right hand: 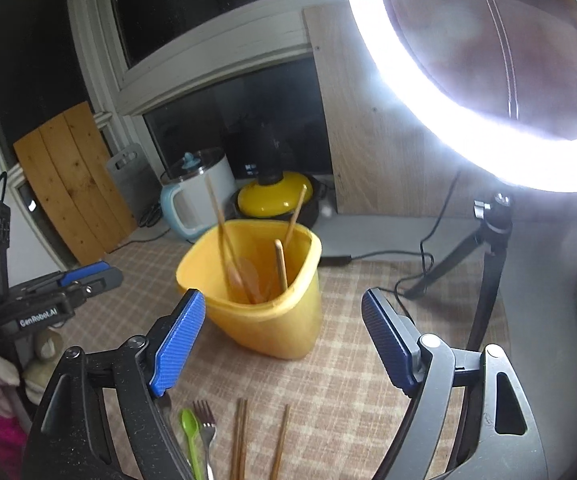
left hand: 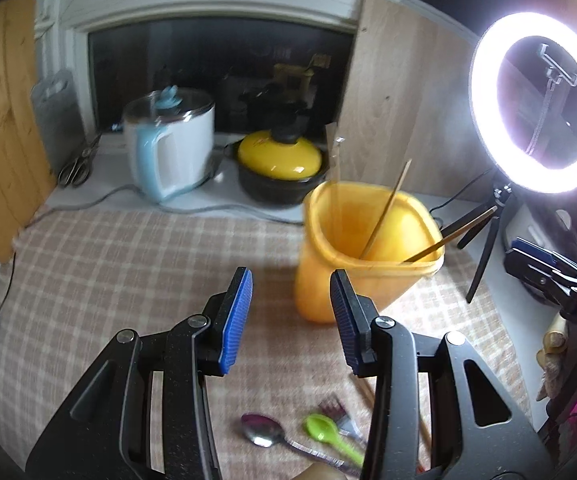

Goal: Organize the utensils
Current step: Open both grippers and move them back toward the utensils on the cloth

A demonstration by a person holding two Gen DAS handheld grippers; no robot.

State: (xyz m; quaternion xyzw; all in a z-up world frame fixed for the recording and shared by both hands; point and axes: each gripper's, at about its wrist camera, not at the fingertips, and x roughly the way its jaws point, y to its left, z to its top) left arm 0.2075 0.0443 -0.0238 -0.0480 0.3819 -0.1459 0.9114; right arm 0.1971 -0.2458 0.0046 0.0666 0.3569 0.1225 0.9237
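A yellow plastic holder (left hand: 364,256) (right hand: 260,292) stands on the checked tablecloth with several wooden chopsticks (right hand: 281,264) leaning in it. My left gripper (left hand: 292,320) is open and empty, just in front of the holder. My right gripper (right hand: 284,344) is open and empty, also in front of the holder. On the cloth near me lie a metal spoon (left hand: 264,434), a green plastic spoon (left hand: 328,434) (right hand: 190,436), a fork (right hand: 206,424) and loose wooden chopsticks (right hand: 240,436).
A lit ring light (left hand: 536,102) on a small tripod (right hand: 488,264) stands at the right with its cable on the cloth. A white and blue kettle (left hand: 168,144), a black pot with a yellow lid (left hand: 280,168) and scissors (left hand: 78,164) sit on the sill behind.
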